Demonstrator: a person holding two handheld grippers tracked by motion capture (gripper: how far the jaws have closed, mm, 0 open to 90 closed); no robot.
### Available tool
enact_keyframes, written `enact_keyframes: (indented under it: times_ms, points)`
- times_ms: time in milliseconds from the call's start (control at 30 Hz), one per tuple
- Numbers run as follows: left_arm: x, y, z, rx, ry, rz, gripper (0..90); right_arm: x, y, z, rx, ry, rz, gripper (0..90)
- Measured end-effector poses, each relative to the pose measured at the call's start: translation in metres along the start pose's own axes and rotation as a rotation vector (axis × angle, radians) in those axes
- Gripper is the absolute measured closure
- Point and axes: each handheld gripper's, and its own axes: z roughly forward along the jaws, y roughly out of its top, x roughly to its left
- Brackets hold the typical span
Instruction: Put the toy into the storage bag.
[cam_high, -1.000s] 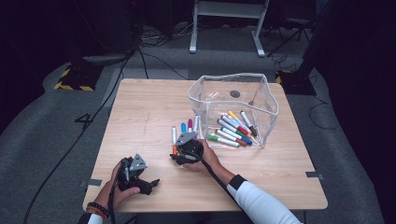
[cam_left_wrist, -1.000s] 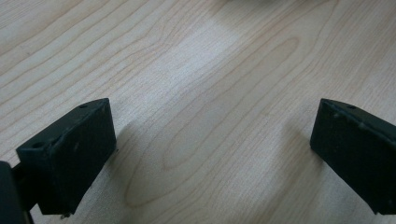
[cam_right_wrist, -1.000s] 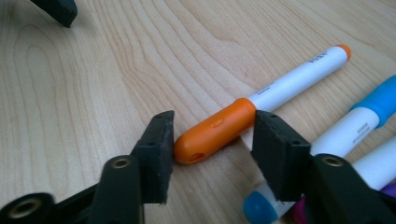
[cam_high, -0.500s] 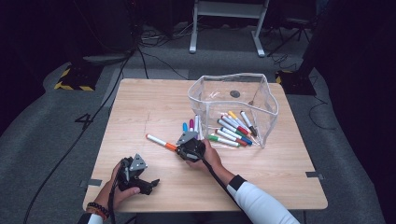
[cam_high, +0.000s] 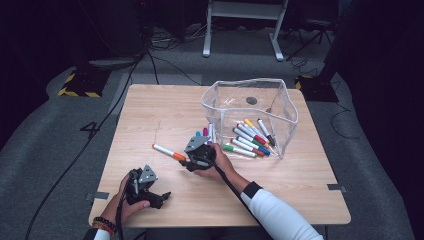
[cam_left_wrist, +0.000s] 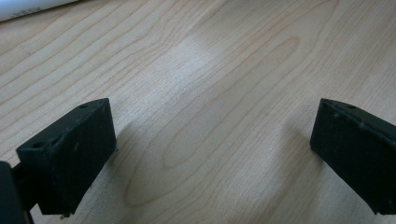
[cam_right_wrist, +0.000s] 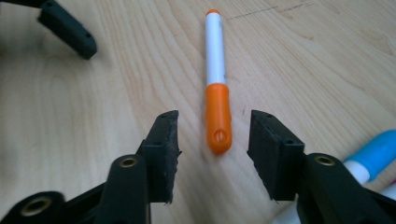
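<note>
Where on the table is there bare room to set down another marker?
Bare wood lies left of the orange marker to the table edge, and along the far strip left of the clear bin. It is crowded at the loose markers by the right tool.

**Around the work**

A clear plastic bin (cam_high: 280, 107) stands at the upper right of the wooden surface (cam_high: 150, 115), with assorted markers (cam_high: 250, 137) inside it. Black cables (cam_high: 150, 60) and a white metal stand (cam_high: 240, 30) occupy the grey floor (cam_high: 60, 145) beyond.
</note>
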Motion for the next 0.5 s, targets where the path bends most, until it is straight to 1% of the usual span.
enact_keyframes:
  times_ms: [33,100,167,233,267,333,367,400,467,500]
  points:
    - [0.0,0.0,0.0,-0.002,0.0,0.001,0.5,-0.001,0.003,0.005,0.003,0.017,0.009,49.5]
    - [0.0,0.0,0.0,-0.003,-0.001,0.001,0.5,-0.003,0.009,0.012,0.013,0.008,0.005,48.5]
    - [0.0,0.0,0.0,-0.002,0.0,0.003,0.5,-0.005,0.014,0.017,0.02,0.015,0.021,48.3]
    - [0.0,0.0,0.0,-0.002,0.0,0.003,0.5,-0.007,0.018,0.024,0.028,0.009,0.032,47.8]
    - [0.0,0.0,0.0,-0.002,-0.002,0.0,0.5,-0.008,0.02,0.028,0.035,0.018,0.038,48.0]
    - [0.0,0.0,0.0,-0.002,-0.001,0.0,0.5,-0.008,0.021,0.034,0.052,0.015,0.039,48.3]
    - [0.0,0.0,0.0,-0.002,0.0,0.003,0.5,-0.008,0.022,0.037,0.062,0.016,0.036,49.4]
    - [0.0,0.0,0.0,-0.002,0.0,0.004,0.5,-0.007,0.022,0.04,0.074,0.024,0.031,52.8]
    - [0.0,0.0,0.0,-0.002,0.001,0.003,0.5,-0.006,0.021,0.044,0.087,0.05,0.022,58.0]
    - [0.0,0.0,0.0,-0.001,0.001,0.003,0.5,-0.006,0.021,0.045,0.085,0.068,0.033,61.0]
